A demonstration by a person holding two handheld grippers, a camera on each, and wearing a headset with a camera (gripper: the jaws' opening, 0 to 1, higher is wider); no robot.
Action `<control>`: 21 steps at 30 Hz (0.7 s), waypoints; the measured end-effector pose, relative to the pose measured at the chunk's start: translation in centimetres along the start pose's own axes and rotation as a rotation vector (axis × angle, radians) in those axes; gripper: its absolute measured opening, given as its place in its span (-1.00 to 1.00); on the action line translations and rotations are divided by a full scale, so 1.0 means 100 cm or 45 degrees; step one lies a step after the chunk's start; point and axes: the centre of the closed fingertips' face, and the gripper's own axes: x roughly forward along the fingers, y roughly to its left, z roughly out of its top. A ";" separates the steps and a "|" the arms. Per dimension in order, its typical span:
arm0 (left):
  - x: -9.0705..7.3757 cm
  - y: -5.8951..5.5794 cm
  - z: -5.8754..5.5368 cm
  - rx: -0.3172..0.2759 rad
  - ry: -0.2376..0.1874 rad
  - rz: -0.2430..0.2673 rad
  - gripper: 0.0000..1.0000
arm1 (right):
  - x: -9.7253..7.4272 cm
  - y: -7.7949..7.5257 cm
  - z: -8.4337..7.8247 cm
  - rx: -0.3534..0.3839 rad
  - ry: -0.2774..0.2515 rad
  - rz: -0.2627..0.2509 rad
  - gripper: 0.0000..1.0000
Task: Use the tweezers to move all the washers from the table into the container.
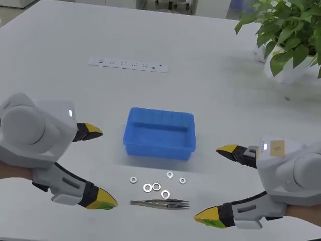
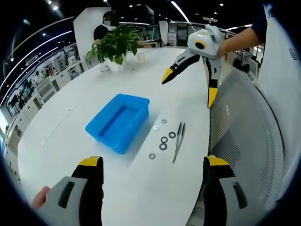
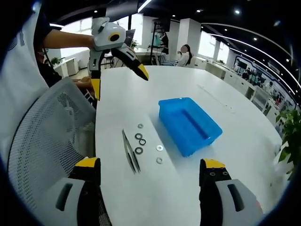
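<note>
Pickup not started: left gripper (image 1: pixel 99 166) and right gripper (image 1: pixel 215 183) gaped wide, empty; tweezers (image 1: pixel 160 203) lay at 6 o'clock of the washers (image 1: pixel 156 187), box (image 1: pixel 159 133) at their 12; next likely meant grabbing tweezers.

This is a big open office. A long white table (image 1: pixel 210 85) has a leafy potted plant (image 1: pixel 286 30) near its far right edge and a mesh chair (image 3: pixel 42 136) beside it. Rows of desks (image 2: pixel 51 77) (a person (image 3: pixel 186 55) sits far back) stand under long ceiling lights (image 2: pixel 181 9).

A leafy potted plant (image 1: pixel 287 34) stands far right — a power strip (image 1: pixel 129 65) lies flat.
</note>
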 end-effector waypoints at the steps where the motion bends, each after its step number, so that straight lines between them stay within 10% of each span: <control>1: 0.000 0.000 0.000 -0.001 0.001 -0.002 0.85 | 0.000 0.000 0.000 0.000 0.001 0.000 0.74; 21: 0.004 0.002 -0.014 0.011 0.044 -0.026 0.84 | 0.005 -0.006 -0.004 0.009 0.036 -0.004 0.75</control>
